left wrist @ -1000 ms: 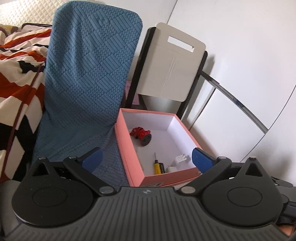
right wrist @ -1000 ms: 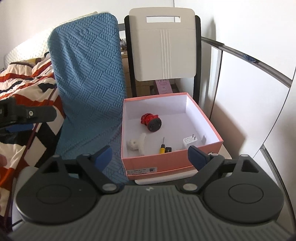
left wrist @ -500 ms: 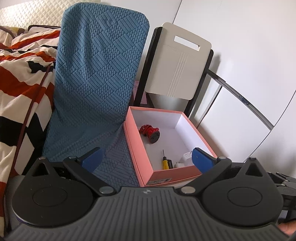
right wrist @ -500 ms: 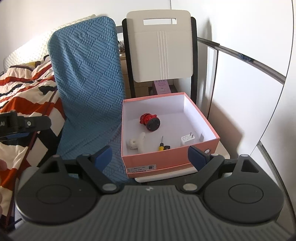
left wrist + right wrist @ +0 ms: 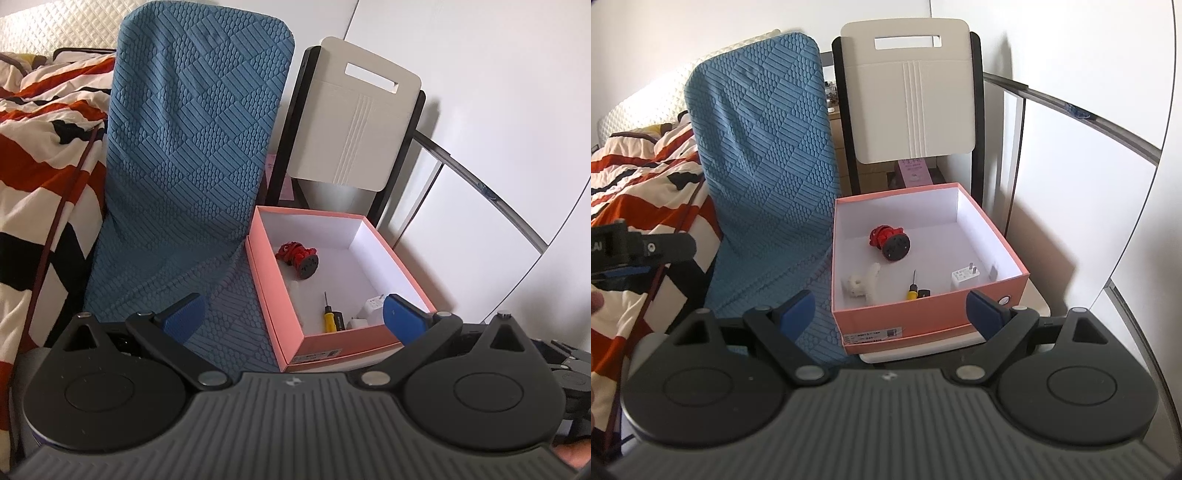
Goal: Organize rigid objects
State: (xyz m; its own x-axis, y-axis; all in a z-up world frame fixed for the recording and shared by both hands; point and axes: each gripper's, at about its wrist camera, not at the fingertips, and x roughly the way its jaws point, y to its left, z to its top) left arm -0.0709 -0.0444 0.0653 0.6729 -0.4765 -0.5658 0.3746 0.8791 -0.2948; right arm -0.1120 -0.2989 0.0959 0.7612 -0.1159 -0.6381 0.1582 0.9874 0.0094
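A pink open box (image 5: 271,280) (image 5: 923,317) sits on a white chair seat (image 5: 1030,301). Inside lie a red toy with a black disc (image 5: 298,256) (image 5: 890,242), a yellow-handled screwdriver (image 5: 327,317) (image 5: 912,290) and a white plug adapter (image 5: 372,308) (image 5: 964,277). A white fuzzy toy (image 5: 862,281) shows only in the right wrist view. My left gripper (image 5: 291,317) is open and empty, held back from the box's front left. My right gripper (image 5: 892,312) is open and empty in front of the box.
A blue textured mat (image 5: 192,155) (image 5: 764,158) leans to the left of the box. A striped blanket (image 5: 40,147) covers a bed at far left. The white chair back (image 5: 914,96) stands behind the box. White cabinet panels (image 5: 1071,184) are on the right.
Both grippers have drawn back from the box, so it looks smaller and lower. Both stay open and empty. The things in the box have not moved.
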